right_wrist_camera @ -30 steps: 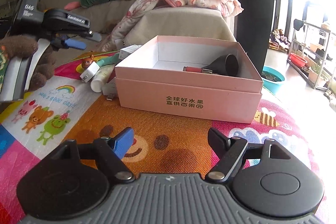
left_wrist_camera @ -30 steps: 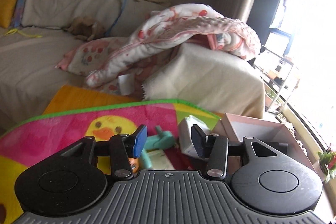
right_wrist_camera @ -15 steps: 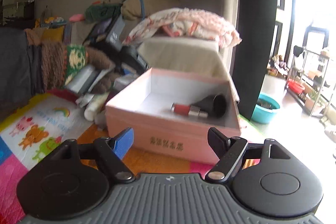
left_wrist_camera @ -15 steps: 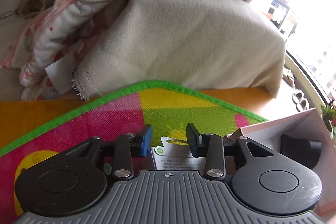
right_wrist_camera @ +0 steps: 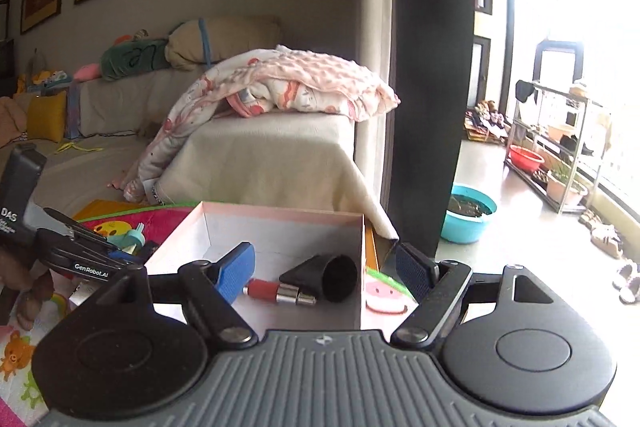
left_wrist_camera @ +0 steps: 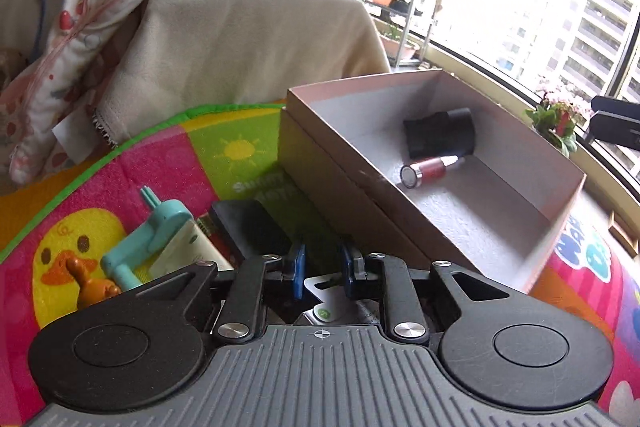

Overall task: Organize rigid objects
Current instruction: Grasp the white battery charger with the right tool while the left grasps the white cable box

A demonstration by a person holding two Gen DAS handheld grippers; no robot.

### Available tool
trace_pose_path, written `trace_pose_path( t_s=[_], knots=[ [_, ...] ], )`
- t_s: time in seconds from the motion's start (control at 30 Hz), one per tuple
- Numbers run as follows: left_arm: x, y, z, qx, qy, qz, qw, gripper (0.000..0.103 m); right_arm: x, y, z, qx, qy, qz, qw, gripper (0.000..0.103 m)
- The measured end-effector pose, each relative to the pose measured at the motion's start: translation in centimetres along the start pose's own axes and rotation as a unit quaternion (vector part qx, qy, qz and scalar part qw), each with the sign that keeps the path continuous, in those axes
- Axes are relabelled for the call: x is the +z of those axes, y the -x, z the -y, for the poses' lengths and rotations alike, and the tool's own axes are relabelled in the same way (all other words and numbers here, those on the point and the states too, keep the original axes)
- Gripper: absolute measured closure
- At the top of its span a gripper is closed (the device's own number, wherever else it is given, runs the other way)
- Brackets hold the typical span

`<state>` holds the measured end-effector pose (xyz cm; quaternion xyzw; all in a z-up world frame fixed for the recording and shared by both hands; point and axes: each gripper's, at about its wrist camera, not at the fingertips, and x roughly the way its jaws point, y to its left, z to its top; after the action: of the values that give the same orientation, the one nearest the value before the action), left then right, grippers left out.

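Down low, the left gripper (left_wrist_camera: 323, 277) is closing its blue pads on a small white packet (left_wrist_camera: 326, 301) with a hang-hole and a green dot, and the pads look pressed to its edges; just beside it on the play mat (left_wrist_camera: 168, 163) lie a black flat case (left_wrist_camera: 250, 227), a teal plastic toy (left_wrist_camera: 148, 243) and a little orange figure (left_wrist_camera: 90, 285); the pink box (left_wrist_camera: 320, 163) stands open to the right, holding a red lipstick (left_wrist_camera: 430, 169) and a black cone (left_wrist_camera: 440, 133). The right gripper (right_wrist_camera: 326, 269) hangs over the near edge of the box with its jaws wide apart and nothing between them; behind, a pink blanket (right_wrist_camera: 304, 83) drapes over a cream sofa (right_wrist_camera: 260, 163).
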<state>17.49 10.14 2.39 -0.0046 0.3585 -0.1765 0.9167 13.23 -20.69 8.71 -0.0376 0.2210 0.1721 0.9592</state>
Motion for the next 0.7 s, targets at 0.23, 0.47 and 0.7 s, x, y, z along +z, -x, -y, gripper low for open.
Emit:
trace_pose_path(
  t_s=[0.23, 0.47, 0.7],
  knots=[
    [-3.7, 8.0, -2.3, 0.006, 0.121, 0.125, 0.9848, 0.08, -4.2, 3.6, -7.8, 0.04, 0.003, -0.066, 0.997, 0.025],
    [-8.8, 12.9, -2.4, 0.075, 0.211, 0.156, 0.962, 0.079, -8.1, -0.3, -16.4, 0.16, -0.006, -0.184, 0.97, 0.025],
    [-10.2, 12.9, -0.5, 0.093, 0.227, 0.111, 0.9631, 0.079, -8.0, -2.3, -19.6, 0.137, 0.049, -0.172, 0.974, 0.029]
  ],
)
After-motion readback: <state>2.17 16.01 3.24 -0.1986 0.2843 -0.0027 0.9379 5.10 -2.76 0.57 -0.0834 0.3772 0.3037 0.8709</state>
